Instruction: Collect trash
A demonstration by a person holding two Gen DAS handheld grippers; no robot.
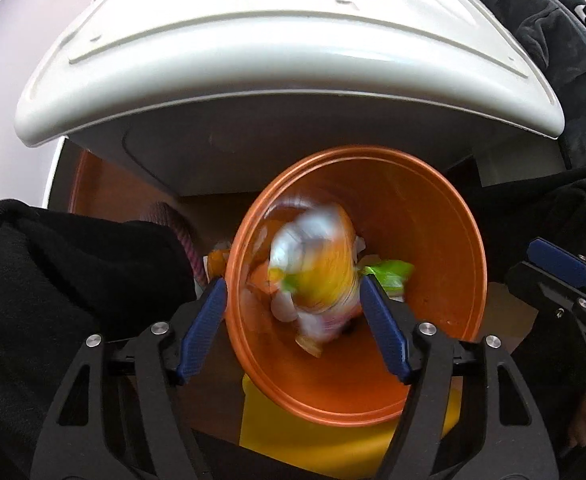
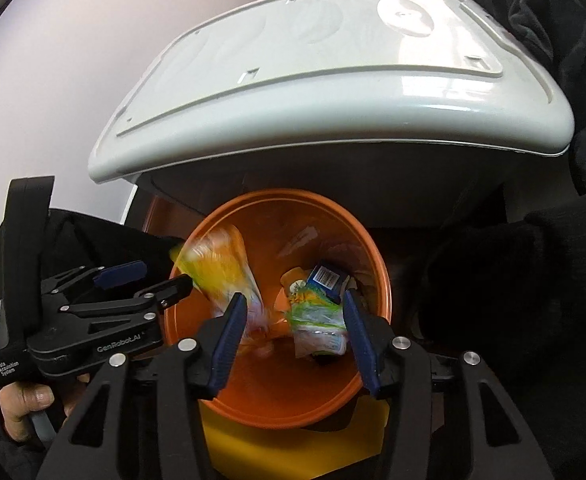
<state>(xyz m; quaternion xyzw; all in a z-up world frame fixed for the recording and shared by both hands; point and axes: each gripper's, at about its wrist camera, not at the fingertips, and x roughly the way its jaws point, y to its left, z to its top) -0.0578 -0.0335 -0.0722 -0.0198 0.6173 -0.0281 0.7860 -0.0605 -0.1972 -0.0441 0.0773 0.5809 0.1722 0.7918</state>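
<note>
An orange bin [image 1: 481, 264] [image 2: 385, 280] stands below both grippers. My left gripper [image 1: 293, 284] [image 2: 165, 276] hangs open over the bin's left rim. A blurred yellow, white and green wrapper [image 1: 317, 272] [image 2: 221, 276] is in the bin's mouth between its fingers, and neither pad presses on it. My right gripper [image 2: 293, 298] is open above the bin with nothing in its grip. Below it in the bin lie a green and white wrapper [image 2: 317, 316] and a blue carton [image 2: 327, 278] with a barcode. In the left wrist view only one blue pad of the right gripper's fingers [image 1: 557, 262] shows, at the right edge.
A white moulded plastic body [image 1: 253, 60] [image 2: 333, 80] overhangs the far side of the bin. A yellow object [image 1: 333, 440] [image 2: 293, 452] lies under the bin's near edge. Black sleeves [image 1: 73, 280] [image 2: 513, 280] flank the bin. A hand [image 2: 25, 400] holds the left gripper.
</note>
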